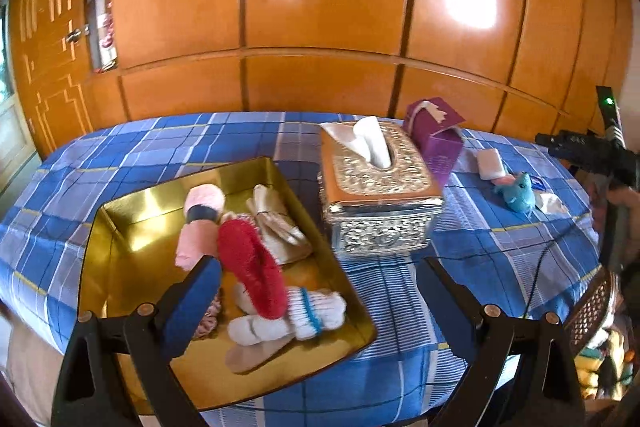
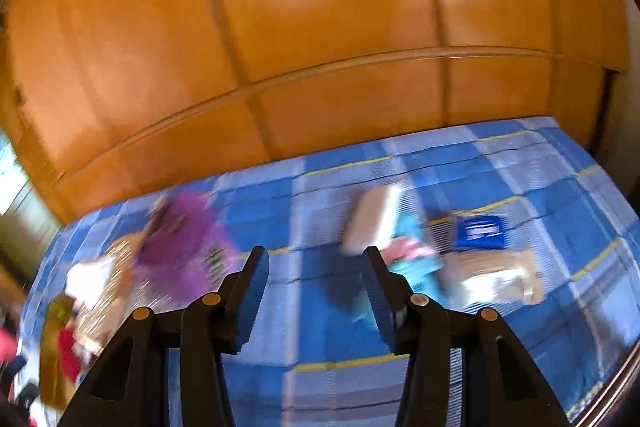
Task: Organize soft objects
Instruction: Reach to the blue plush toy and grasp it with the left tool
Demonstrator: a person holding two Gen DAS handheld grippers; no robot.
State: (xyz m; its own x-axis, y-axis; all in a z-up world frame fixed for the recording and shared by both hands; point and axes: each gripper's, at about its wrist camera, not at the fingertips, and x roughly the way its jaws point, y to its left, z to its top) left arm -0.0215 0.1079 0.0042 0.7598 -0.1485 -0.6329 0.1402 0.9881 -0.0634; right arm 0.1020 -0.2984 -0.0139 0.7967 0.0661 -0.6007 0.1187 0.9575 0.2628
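Both grippers empty, fingers apart: left gripper [image 1: 320,291] over the gold tray [image 1: 120,227]; right gripper [image 2: 316,291] should centre on the teal plush toy [image 2: 416,259], just right of its fingers.

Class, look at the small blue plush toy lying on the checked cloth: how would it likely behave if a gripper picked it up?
The blue plush toy looks soft and stuffed, so it would probably squash under the pads. It seems small, so likely light. Lying slumped on the checked cloth, it seems unlikely to roll.
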